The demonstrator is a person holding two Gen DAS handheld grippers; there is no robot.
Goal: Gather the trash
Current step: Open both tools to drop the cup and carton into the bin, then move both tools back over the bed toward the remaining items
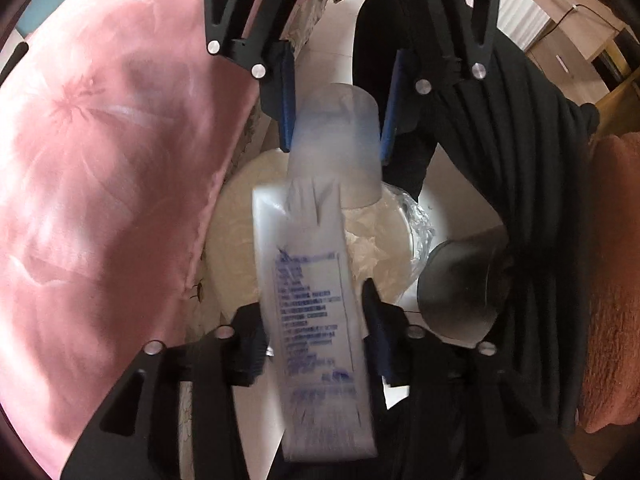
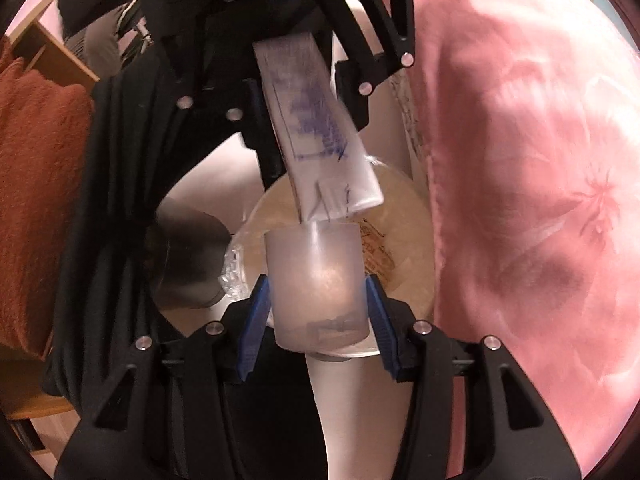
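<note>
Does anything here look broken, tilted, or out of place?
The white tube and its frosted cap are apart. The tube hangs tilted at the left gripper, the cap sits between the right gripper fingers, both above the lined trash bin.

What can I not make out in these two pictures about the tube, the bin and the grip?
- Blue print on the tube: motion blur, both views.
- Inside of the bin: tube and cap cover most of it, both views.
- Whether the left gripper presses the tube: left wrist view, blurred edges.
- Dark round thing beside the bin: blurred, both views.
</note>
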